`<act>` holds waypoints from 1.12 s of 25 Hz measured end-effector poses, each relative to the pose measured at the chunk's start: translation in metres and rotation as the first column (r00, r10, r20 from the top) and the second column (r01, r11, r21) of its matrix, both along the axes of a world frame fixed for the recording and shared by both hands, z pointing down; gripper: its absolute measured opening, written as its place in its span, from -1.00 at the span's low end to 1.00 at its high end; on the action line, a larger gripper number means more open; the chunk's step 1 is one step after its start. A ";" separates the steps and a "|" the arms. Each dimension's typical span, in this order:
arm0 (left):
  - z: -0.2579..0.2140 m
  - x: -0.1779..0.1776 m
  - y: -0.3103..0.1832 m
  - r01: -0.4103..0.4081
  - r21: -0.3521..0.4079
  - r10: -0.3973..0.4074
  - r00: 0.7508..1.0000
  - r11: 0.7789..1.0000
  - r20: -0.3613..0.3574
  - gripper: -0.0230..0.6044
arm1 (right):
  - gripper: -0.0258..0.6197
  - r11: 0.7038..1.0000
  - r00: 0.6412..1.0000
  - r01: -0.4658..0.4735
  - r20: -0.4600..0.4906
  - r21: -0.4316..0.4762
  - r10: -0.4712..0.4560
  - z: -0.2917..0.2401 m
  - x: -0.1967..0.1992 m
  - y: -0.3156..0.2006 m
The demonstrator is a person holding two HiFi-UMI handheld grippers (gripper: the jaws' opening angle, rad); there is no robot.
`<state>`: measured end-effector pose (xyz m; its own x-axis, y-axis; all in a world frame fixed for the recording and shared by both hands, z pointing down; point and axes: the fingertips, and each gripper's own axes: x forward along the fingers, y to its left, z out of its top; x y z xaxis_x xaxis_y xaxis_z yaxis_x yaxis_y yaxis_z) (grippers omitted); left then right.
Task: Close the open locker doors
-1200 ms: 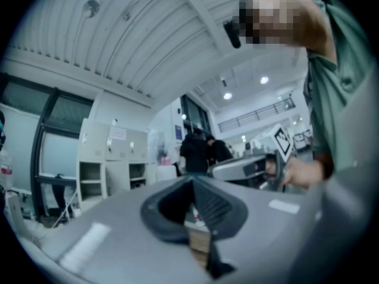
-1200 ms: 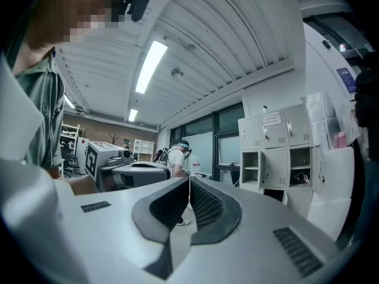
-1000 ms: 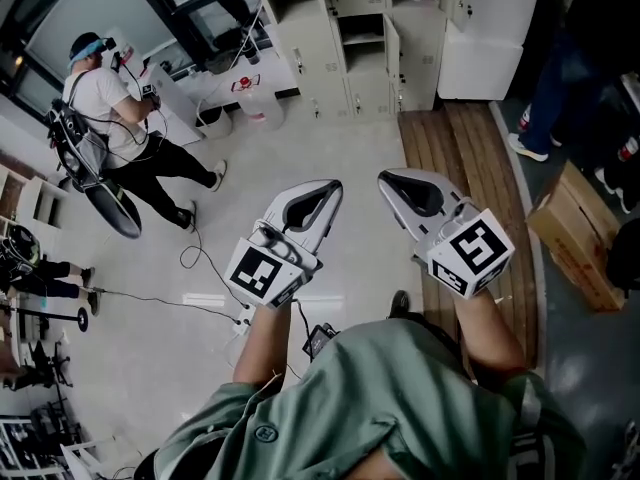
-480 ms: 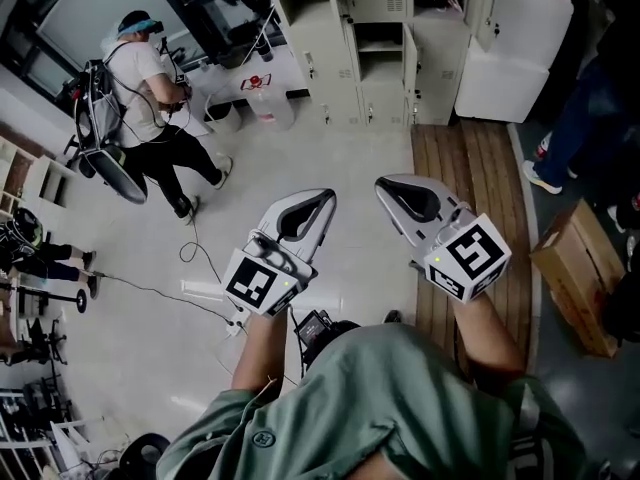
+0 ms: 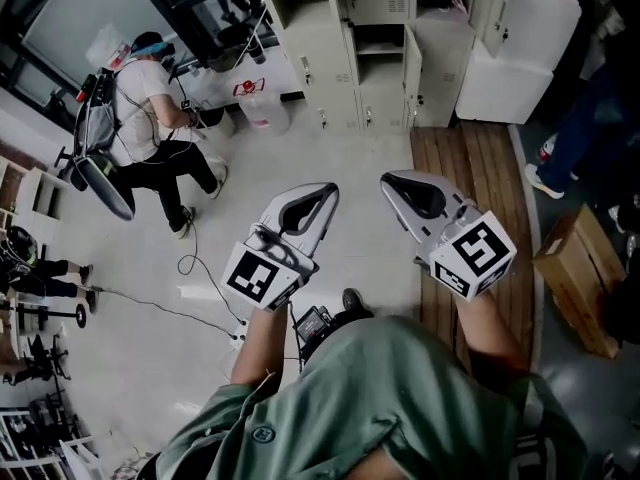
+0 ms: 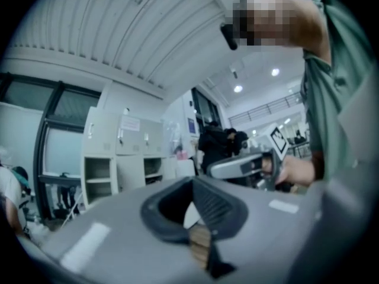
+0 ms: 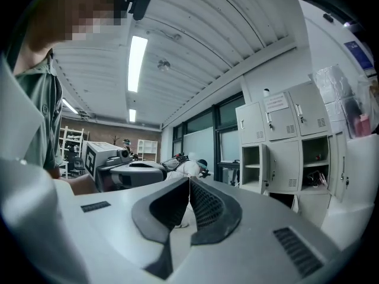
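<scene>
**Head view.** The left gripper [image 5: 331,190] and right gripper [image 5: 386,180] were held side by side at chest height, tips pointing forward. The cream metal locker bank [image 5: 330,53] stood at the top of the frame, well apart from both. One tall locker door [image 5: 411,66] hung ajar beside shelved openings. A person in a white shirt [image 5: 140,93] stood to the left of the lockers. A thin black cable [image 5: 190,258] trailed over the pale floor [image 5: 340,158] between them and the grippers.

**Left gripper view.** The tips met, with only the loop behind the dark pads [image 6: 216,206] showing floor; nothing was held. The lockers lay far ahead and left, with an open shelf bay [image 6: 98,179] visible.

**Right gripper view.** The tips were likewise together and empty. The lockers stood ahead and right, with open bays [image 7: 251,165] clear of the tips by a long way.

**Risks, as judged.**
- The approach crosses the cable, so a foot could snag it.
- A hard push with closed tips might make the door bounce back open.
- The tips could skid off the smooth metal.
- The bystander is near the left bays.
</scene>
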<state>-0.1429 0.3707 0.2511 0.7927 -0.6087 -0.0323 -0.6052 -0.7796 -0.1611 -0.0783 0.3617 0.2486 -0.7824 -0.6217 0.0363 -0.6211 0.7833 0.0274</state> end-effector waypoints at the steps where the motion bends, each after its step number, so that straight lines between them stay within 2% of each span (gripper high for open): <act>1: -0.004 -0.002 -0.011 -0.012 0.009 0.012 1.000 1.000 -0.007 -0.92 | -0.90 1.000 1.000 -0.012 0.000 0.002 0.012 -0.002 -0.002 -0.011; 6: -0.017 -0.019 -0.064 -0.063 0.032 0.064 0.997 0.997 -0.033 -0.92 | -0.90 0.998 0.998 -0.063 -0.004 0.007 0.063 -0.005 -0.020 -0.064; 16: -0.007 -0.041 -0.139 -0.140 0.010 0.140 0.989 0.990 -0.040 -0.92 | -0.90 0.992 0.992 -0.128 -0.006 0.003 0.128 0.001 -0.048 -0.140; 23: -0.002 -0.038 -0.195 -0.128 0.004 0.128 0.991 0.992 -0.033 -0.92 | -0.90 0.993 0.993 -0.116 -0.005 0.011 0.116 -0.001 -0.044 -0.201; 28: -0.006 -0.033 -0.242 -0.071 0.016 0.071 0.997 0.997 -0.034 -0.92 | -0.90 0.998 0.998 -0.063 -0.002 0.022 0.063 -0.002 -0.039 -0.250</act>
<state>-0.1762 0.1288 0.2451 0.8322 -0.5502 -0.0687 -0.5538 -0.8185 -0.1528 -0.1174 0.1117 0.2466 -0.7418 -0.6702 0.0246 -0.6688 0.7420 0.0460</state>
